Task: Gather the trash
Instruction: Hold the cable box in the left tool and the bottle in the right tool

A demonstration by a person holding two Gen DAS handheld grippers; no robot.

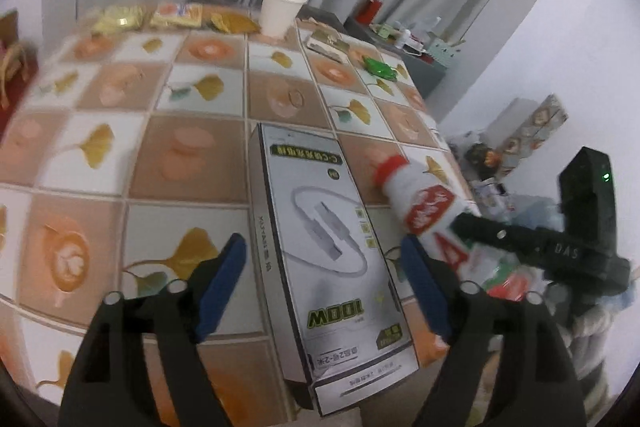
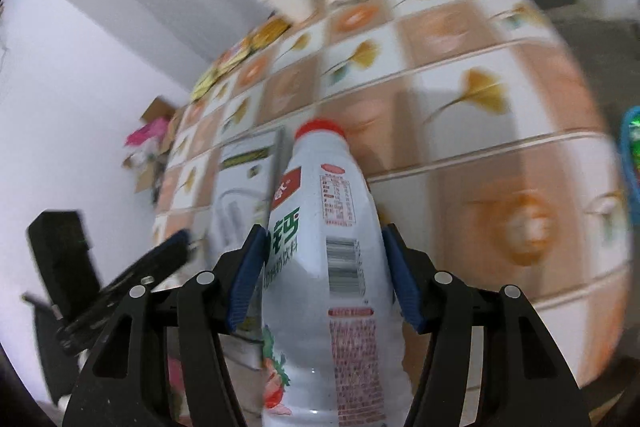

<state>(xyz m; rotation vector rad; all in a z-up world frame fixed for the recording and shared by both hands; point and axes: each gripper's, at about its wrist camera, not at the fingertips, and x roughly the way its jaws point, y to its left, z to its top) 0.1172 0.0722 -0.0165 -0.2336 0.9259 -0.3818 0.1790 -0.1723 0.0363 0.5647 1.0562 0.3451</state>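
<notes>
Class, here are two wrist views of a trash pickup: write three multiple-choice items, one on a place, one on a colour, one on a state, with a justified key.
1. Where is the white paper cup?
A. at the table's far edge
B. inside the box
C. in a gripper

2. What colour is the bottle cap?
A. green
B. red
C. blue

3. What is the right hand-held gripper doing?
A. gripping the bottle
B. gripping the cable box
C. holding nothing

Key: 1 A, it stands beyond the tiles near the snack packets. 2 B, the cap shows red in both views. 3 A, its blue pads press the bottle's sides, while the cable box lies between the left hand-held gripper's open fingers.
</notes>
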